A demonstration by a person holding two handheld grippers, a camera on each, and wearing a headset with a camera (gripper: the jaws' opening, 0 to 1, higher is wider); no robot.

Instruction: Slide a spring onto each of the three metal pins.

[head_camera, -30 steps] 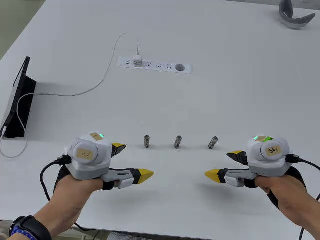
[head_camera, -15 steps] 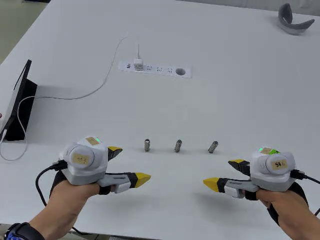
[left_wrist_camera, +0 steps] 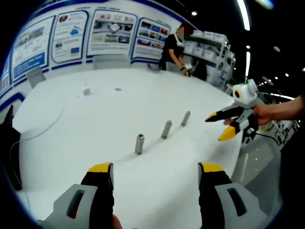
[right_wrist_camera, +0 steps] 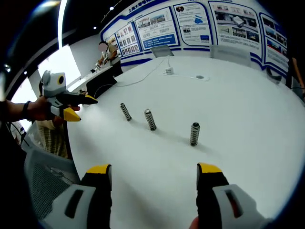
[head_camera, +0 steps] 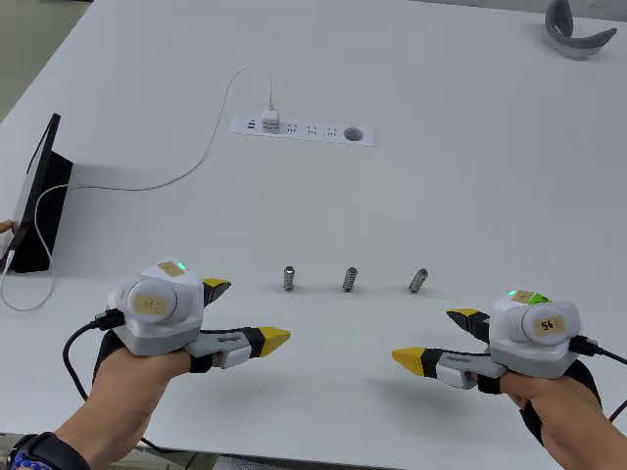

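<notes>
Three short metal pins stand in a row on the white table, each wrapped in a coiled spring: left, middle, right. In the right gripper view the coils show on all three. My left gripper hovers open near the table's front edge, short of the left pin, with nothing between its yellow tips. My right gripper is open too and holds nothing, near and right of the right pin. Each gripper points inward toward the other.
A white power strip with a plugged charger and cable lies further back. A black screen stands at the left edge. A grey curved object sits at the far right corner. A person stands beyond the table.
Both grippers have drifted slightly back toward the near edge and a little outward, still open. The three sprung pins have not moved.
</notes>
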